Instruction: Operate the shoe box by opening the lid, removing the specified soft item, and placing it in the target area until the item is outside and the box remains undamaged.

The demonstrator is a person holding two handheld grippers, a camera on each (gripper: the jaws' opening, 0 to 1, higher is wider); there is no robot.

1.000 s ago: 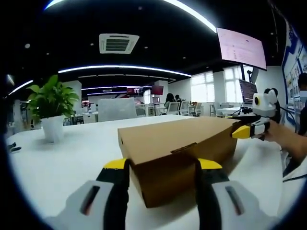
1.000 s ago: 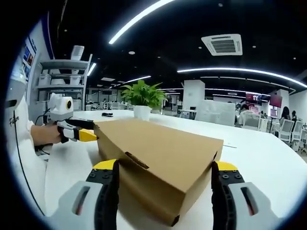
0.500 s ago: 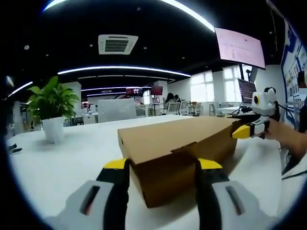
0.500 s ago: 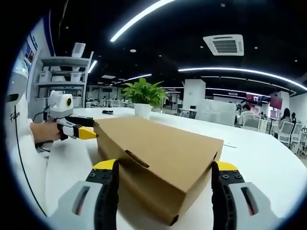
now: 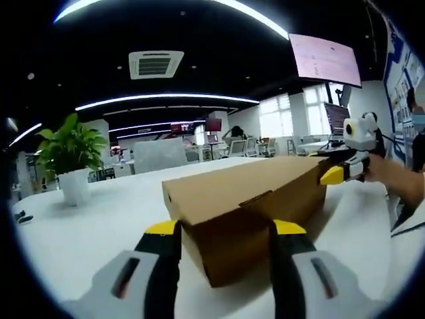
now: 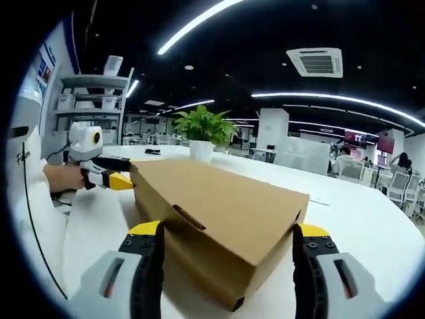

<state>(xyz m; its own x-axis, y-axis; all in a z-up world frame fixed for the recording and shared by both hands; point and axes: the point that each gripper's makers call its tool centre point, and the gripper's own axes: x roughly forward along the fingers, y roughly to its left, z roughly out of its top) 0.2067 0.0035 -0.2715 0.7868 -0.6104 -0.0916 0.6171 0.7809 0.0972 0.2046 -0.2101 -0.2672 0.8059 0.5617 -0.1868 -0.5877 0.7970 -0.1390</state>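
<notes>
We see a plain tan-brown cardboard shoe box, unprinted, its end face darker in shade than the lid. It sits on a glossy white table. The left gripper has black jaws capped in yellow, with pale grey bodies carrying a dark slot marked by a thin red line. The right gripper wears the same black, yellow and grey. A potted plant shows bright green leaves over a white pot. The ceiling is black, crossed by white light strips. A hanging screen glows pale pink. A shelf unit looks light grey.
</notes>
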